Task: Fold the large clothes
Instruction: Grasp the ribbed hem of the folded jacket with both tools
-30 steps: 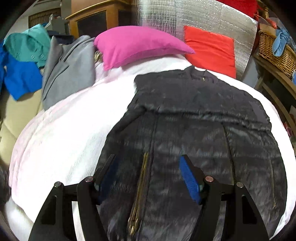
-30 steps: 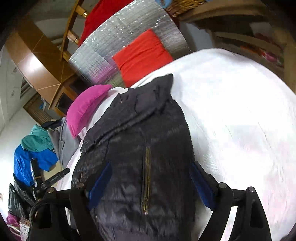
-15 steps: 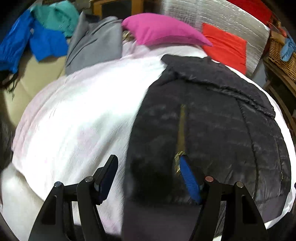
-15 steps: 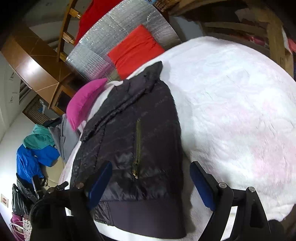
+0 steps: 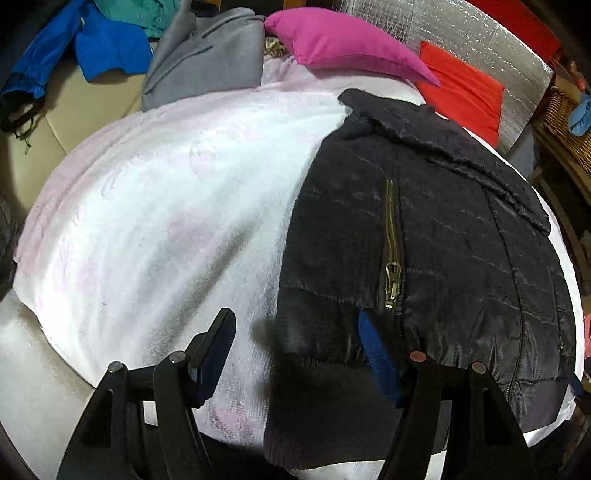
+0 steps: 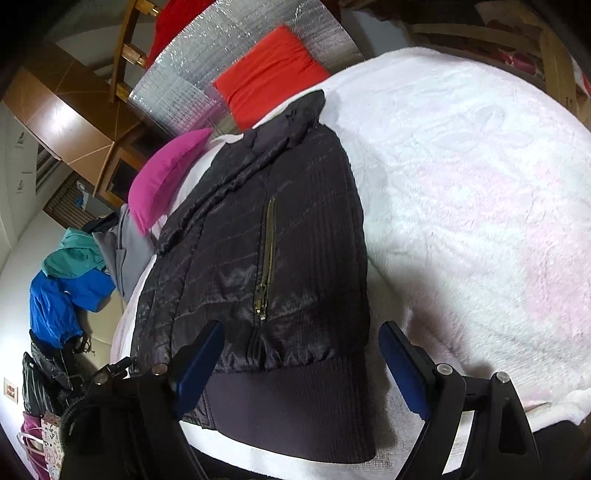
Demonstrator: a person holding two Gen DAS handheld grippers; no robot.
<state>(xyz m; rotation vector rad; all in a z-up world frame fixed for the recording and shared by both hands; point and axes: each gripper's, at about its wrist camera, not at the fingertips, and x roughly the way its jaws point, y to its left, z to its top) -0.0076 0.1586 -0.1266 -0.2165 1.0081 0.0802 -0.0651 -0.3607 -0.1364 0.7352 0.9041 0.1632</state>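
Note:
A black quilted jacket [image 5: 443,229] lies flat on a white and pink blanket [image 5: 166,203], collar toward the pillows, brass pocket zips showing. My left gripper [image 5: 295,350] hangs open low over the jacket's left bottom corner. The ribbed hem [image 5: 325,406] sits between its blue pads, and the cloth covers the tip of the right-hand one. In the right wrist view, the jacket [image 6: 221,258] fills the middle. My right gripper [image 6: 299,362] stands wide open astride the hem's [image 6: 295,406] right corner, above the blanket [image 6: 480,203], its pads clear of the cloth.
A pink pillow [image 5: 343,44], a red pillow [image 5: 461,92] and a silver foil mat [image 5: 461,33] lie at the head of the bed. Grey [image 5: 207,62], blue [image 5: 99,51] and teal garments are piled at the far left. A wicker basket [image 5: 569,122] stands on the right.
Both grippers have sunk toward the jacket's bottom hem. The left one slid left to the jacket's left edge. The right one slid to its right edge. Neither jaw has moved.

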